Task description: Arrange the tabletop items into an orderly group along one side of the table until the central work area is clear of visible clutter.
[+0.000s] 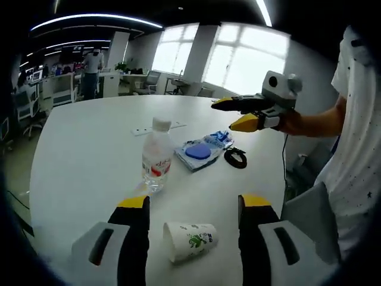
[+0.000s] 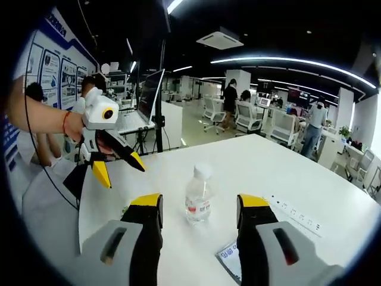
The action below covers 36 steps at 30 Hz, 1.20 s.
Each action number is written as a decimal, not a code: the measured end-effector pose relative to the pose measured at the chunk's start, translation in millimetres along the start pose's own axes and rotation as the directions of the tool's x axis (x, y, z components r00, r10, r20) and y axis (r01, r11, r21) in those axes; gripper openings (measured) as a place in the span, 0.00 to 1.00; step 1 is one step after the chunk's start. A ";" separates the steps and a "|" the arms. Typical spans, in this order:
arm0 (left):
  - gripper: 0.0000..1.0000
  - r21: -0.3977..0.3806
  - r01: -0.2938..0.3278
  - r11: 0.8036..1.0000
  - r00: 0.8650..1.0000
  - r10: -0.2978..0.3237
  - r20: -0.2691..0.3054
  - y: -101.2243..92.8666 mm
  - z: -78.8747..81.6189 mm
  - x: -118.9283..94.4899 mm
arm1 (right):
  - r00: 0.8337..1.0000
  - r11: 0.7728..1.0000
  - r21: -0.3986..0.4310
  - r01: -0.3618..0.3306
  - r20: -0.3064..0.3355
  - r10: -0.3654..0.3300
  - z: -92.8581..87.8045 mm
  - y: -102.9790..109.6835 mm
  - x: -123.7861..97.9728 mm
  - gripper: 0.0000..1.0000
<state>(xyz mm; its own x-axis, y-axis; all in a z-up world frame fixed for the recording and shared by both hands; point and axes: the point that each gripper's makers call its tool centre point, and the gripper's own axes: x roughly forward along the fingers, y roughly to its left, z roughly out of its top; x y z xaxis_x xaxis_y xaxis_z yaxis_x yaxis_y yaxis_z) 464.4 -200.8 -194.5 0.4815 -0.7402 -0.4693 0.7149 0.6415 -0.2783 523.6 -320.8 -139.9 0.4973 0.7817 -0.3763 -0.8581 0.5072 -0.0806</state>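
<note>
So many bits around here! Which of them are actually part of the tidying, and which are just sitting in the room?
Part of the tidying:
- water bottle
- paper cup, lying on its side
- blue packet
- black cord
- left tongs and right tongs, both open

Just there:
- power strip set in the table
- monitor
- office chairs

Brightness: both views bright and evenly lit.
Daylight: tall, overexposed white windows (image 1: pixel 238 59) wash out in the left gripper view.
Artificial light: long white ceiling light strips (image 2: pixel 297 62) glow overhead.
Glare: soft sheen on the glossy white round table (image 1: pixel 89 143).
Shadows: faint and short beside the clear plastic water bottle (image 2: pixel 198 196).
Distortion: strong fisheye bending at edges.
Focus: distant office slightly soft.
</note>
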 end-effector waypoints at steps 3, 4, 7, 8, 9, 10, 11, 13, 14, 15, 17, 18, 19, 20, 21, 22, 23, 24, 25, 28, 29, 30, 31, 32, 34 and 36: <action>0.60 -0.005 -0.008 1.000 1.000 0.008 -0.013 0.6 -7.7 -4.3 | 1.000 1.000 -0.007 -0.024 -0.011 0.023 -3.6 7.9 -2.5 0.50; 0.60 -0.009 -0.009 1.000 1.000 0.009 -0.014 -0.1 -9.2 -5.3 | 0.999 0.999 -0.009 -0.031 -0.019 0.031 -5.3 9.9 -3.1 0.50; 0.59 -0.025 -0.016 1.000 1.000 0.016 -0.024 0.4 -18.4 -8.6 | 0.998 0.998 -0.005 -0.061 -0.033 0.061 -10.2 18.3 -5.6 0.50; 0.59 -0.028 -0.018 0.999 0.999 0.017 -0.030 0.8 -21.6 -9.2 | 0.997 0.998 -0.006 -0.066 -0.039 0.066 -12.1 20.2 -6.0 0.50; 0.59 -0.031 -0.021 0.999 0.999 0.020 -0.038 1.3 -25.8 -10.0 | 0.996 0.998 -0.009 -0.070 -0.048 0.070 -14.7 22.2 -6.6 0.50; 0.59 -0.035 -0.022 0.999 0.999 0.021 -0.040 2.7 -28.5 -10.5 | 0.996 0.997 -0.009 -0.072 -0.048 0.071 -15.5 23.3 -7.1 0.50; 0.59 -0.043 -0.023 0.999 0.999 0.021 -0.046 3.5 -32.3 -11.3 | 0.996 0.997 -0.007 -0.076 -0.052 0.076 -17.2 24.6 -7.6 0.49; 0.59 -0.045 -0.024 0.999 0.999 0.022 -0.050 3.6 -36.1 -12.0 | 0.995 0.997 -0.007 -0.079 -0.062 0.079 -20.1 26.2 -7.9 0.49; 0.59 -0.053 -0.024 0.998 0.998 0.021 -0.053 5.2 -39.6 -12.2 | 0.995 0.997 -0.006 -0.082 -0.065 0.082 -21.2 27.2 -8.2 0.49; 0.59 -0.058 -0.024 0.998 0.998 0.021 -0.057 6.1 -42.1 -12.1 | 0.994 0.996 -0.003 -0.085 -0.065 0.084 -21.4 28.3 -8.4 0.49; 0.59 -0.064 -0.024 0.998 0.998 0.020 -0.068 7.8 -47.9 -11.1 | 0.994 0.996 -0.006 -0.088 -0.069 0.087 -22.4 29.6 -8.1 0.49; 0.58 -0.069 -0.023 0.997 0.997 0.018 -0.069 8.3 -49.8 -10.7 | 0.993 0.996 -0.006 -0.091 -0.073 0.090 -23.3 30.3 -7.8 0.49; 0.58 -0.076 -0.021 0.997 0.997 0.016 -0.070 9.3 -51.9 -9.9 | 0.993 0.996 -0.005 -0.093 -0.077 0.092 -24.5 31.0 -7.3 0.49; 0.58 -0.082 -0.018 0.996 0.997 0.012 -0.078 11.1 -56.2 -8.2 | 0.993 0.996 -0.006 -0.094 -0.078 0.093 -24.8 31.3 -7.1 0.49; 0.58 -0.082 -0.015 0.996 0.996 0.008 -0.087 11.9 -59.7 -6.8 | 0.993 0.996 -0.006 -0.094 -0.078 0.094 -24.9 31.5 -7.1 0.49; 0.57 -0.087 -0.010 0.996 0.995 0.001 -0.099 14.3 -65.4 -4.6 | 0.992 0.995 -0.005 -0.095 -0.079 0.095 -25.0 31.9 -6.8 0.49; 0.57 -0.090 -0.004 0.996 0.994 -0.006 -0.105 14.7 -68.0 -3.2 | 0.992 0.995 -0.005 -0.095 -0.080 0.095 -25.6 32.0 -6.5 0.48; 0.56 -0.093 0.004 0.996 0.994 -0.015 -0.112 14.7 -70.7 -1.7 | 0.992 0.995 -0.006 -0.096 -0.083 0.096 -26.2 32.3 -6.1 0.48; 0.56 -0.098 0.012 0.995 0.993 -0.024 -0.120 16.0 -74.7 0.5 | 0.992 0.995 -0.005 -0.097 -0.084 0.096 -26.6 32.5 -6.0 0.48; 0.55 -0.108 0.029 0.994 0.989 -0.044 -0.144 18.9 -83.6 4.0 | 0.991 0.995 -0.005 -0.097 -0.088 0.097 -27.3 33.3 -5.7 0.48; 0.54 -0.121 0.035 0.992 0.988 -0.053 -0.146 20.8 -86.1 5.4 | 0.991 0.995 -0.005 -0.098 -0.089 0.097 -27.7 33.6 -5.7 0.48; 0.54 -0.124 0.039 0.992 0.987 -0.058 -0.150 21.6 -87.8 6.3 | 0.991 0.995 -0.004 -0.098 -0.091 0.097 -28.4 33.7 -5.5 0.48; 0.53 -0.122 0.047 0.991 0.986 -0.066 -0.156 22.8 -90.0 7.6 | 0.991 0.995 -0.003 -0.097 -0.096 0.097 -29.8 33.8 -5.4 0.47; 0.52 -0.126 0.052 0.991 0.985 -0.072 -0.157 23.5 -91.3 8.4 | 0.991 0.995 -0.004 -0.097 -0.097 0.096 -30.3 33.8 -5.4 0.47; 0.49 -0.137 0.071 0.988 0.982 -0.093 -0.165 24.7 -94.8 10.7 | 0.990 0.995 -0.003 -0.097 -0.099 0.096 -31.1 34.0 -5.4 0.47; 0.48 -0.134 0.094 0.987 0.979 -0.116 -0.169 22.6 -94.6 13.5 | 0.990 0.995 -0.007 -0.095 -0.105 0.094 -32.9 33.7 -5.3 0.47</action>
<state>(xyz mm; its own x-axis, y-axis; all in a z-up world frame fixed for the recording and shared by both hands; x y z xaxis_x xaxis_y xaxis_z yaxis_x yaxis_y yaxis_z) 439.1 -177.2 -286.4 0.3027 -0.7649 -0.5686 0.6826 0.5904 -0.4307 487.8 -319.8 -171.0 0.3982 0.7833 -0.4774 -0.9024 0.4280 -0.0505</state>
